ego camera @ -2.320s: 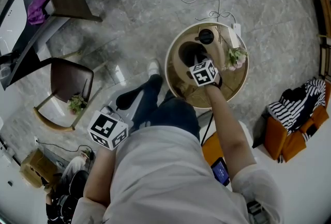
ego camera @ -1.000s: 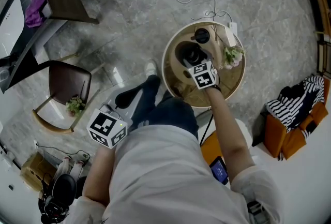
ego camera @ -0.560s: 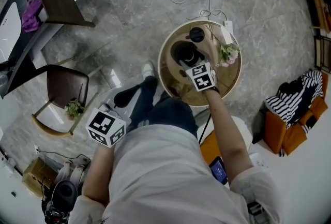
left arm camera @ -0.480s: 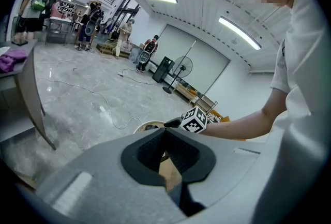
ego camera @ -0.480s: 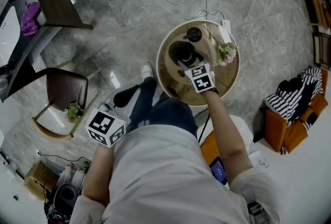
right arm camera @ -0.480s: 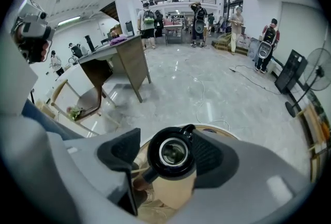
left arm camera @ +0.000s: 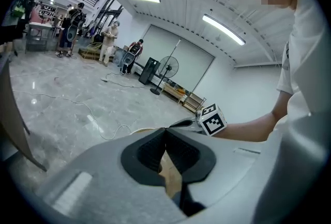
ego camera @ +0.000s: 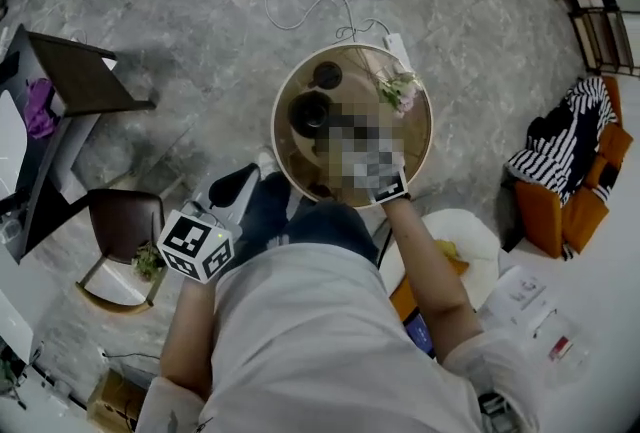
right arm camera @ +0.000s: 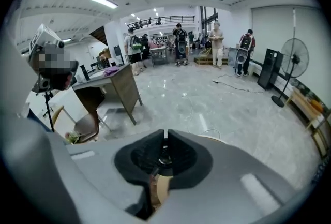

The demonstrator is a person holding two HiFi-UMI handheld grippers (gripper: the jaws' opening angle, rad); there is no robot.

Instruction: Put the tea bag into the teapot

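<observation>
The dark teapot (ego camera: 311, 112) stands open on the round wooden table (ego camera: 412, 149), with its lid (ego camera: 325, 75) lying just beyond it. No tea bag shows in any view. A mosaic patch covers most of my right gripper in the head view; it hangs over the table's near side, right of the teapot. Its jaws have just been closing. In the right gripper view the right gripper (right arm camera: 165, 139) has its tips together, with nothing clearly between them. My left gripper (left arm camera: 165, 132) is shut and empty, and its marker cube (ego camera: 195, 244) sits by my left knee, off the table.
A small bunch of flowers (ego camera: 397, 89) stands at the table's far right. A cable (ego camera: 290, 13) trails across the floor behind it. A chair (ego camera: 120, 226) and a desk (ego camera: 75, 86) are to the left, and an orange bag with striped cloth (ego camera: 568, 176) to the right. People stand far off.
My right gripper has lifted away from the teapot's mouth and drawn back toward me. The head view has swung, so the table sits further left. The left gripper has moved only a little.
</observation>
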